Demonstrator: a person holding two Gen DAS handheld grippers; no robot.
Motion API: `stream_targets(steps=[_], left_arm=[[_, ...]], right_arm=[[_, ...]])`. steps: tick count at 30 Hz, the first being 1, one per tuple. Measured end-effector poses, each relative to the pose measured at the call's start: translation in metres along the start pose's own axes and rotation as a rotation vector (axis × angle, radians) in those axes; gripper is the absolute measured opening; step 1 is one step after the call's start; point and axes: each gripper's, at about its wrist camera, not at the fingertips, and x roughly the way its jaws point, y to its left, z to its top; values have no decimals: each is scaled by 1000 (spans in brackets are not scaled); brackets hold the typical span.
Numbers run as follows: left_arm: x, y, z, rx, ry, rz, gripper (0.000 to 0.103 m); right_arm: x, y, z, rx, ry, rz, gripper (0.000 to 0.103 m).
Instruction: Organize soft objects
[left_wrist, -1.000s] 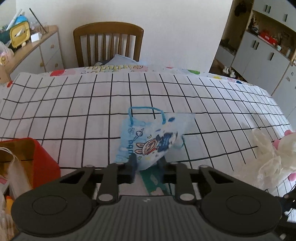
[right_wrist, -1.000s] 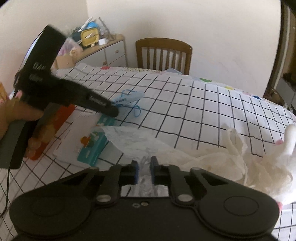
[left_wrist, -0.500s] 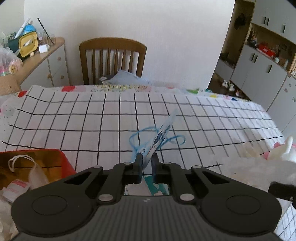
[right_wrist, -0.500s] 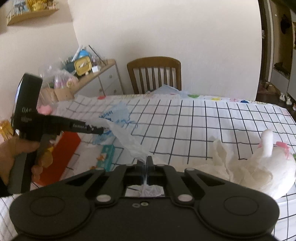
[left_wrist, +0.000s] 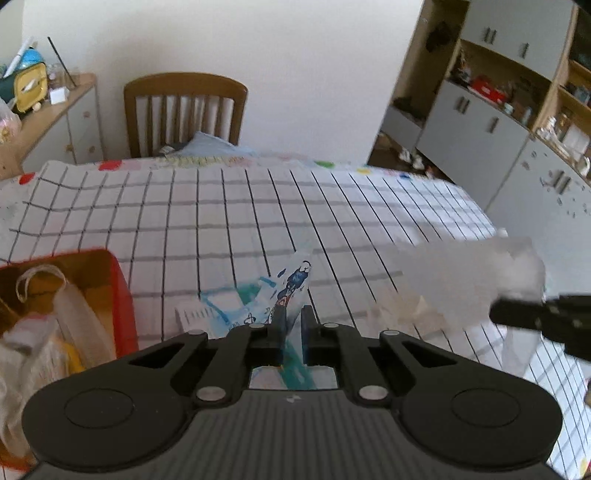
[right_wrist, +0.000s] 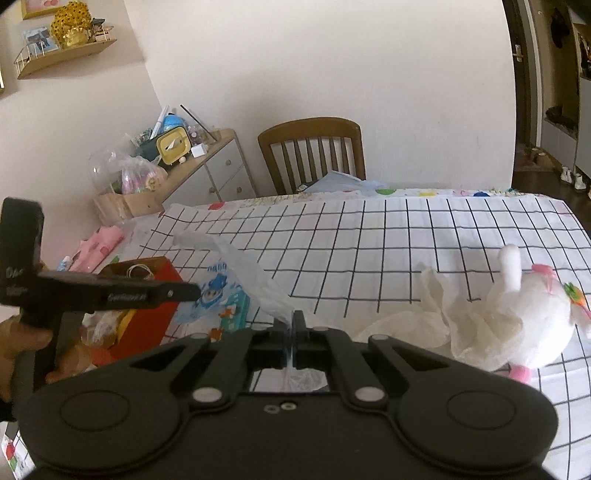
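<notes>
A child's face mask (left_wrist: 291, 291) printed with cartoon figures and fitted with blue ear loops hangs edge-on above the grid-patterned tablecloth (left_wrist: 229, 221), pinched at its lower edge between the fingers of the left gripper (left_wrist: 291, 323), which are closed on it with only the thin fabric between them. In the right wrist view the same mask (right_wrist: 218, 295) sits at the tip of the left gripper (right_wrist: 184, 293), over a teal packet (right_wrist: 234, 314) lying on the table beside a red box (right_wrist: 155, 317). The right gripper (right_wrist: 293, 325) has its fingers pressed together on a clear plastic bag (right_wrist: 243, 269), which rises from the clamp toward the left, lifted off the cloth; from the left wrist view this bag (left_wrist: 461, 280) appears as a blurred translucent sheet to the right. The red box (left_wrist: 118, 291) holds crumpled bags and a looped cord. To the right on the table lies a white plush rabbit (right_wrist: 524, 317) touching a crumpled white mesh cloth (right_wrist: 436, 310). A wooden chair (left_wrist: 184, 110) stands at the far edge.
</notes>
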Motion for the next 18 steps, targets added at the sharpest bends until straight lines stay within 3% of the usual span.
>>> stream_targets(steps=[6, 11, 18], left_arm=[[1, -5, -24, 16, 46, -19, 8], [-15, -9, -32, 26, 11, -12, 8], [-48, 3, -23, -44, -59, -9, 8]], right_arm=[[-5, -2, -9, 15, 12, -8, 2], [-11, 0, -12, 10, 8, -9, 2], [-20, 11, -6, 1, -9, 13, 2]])
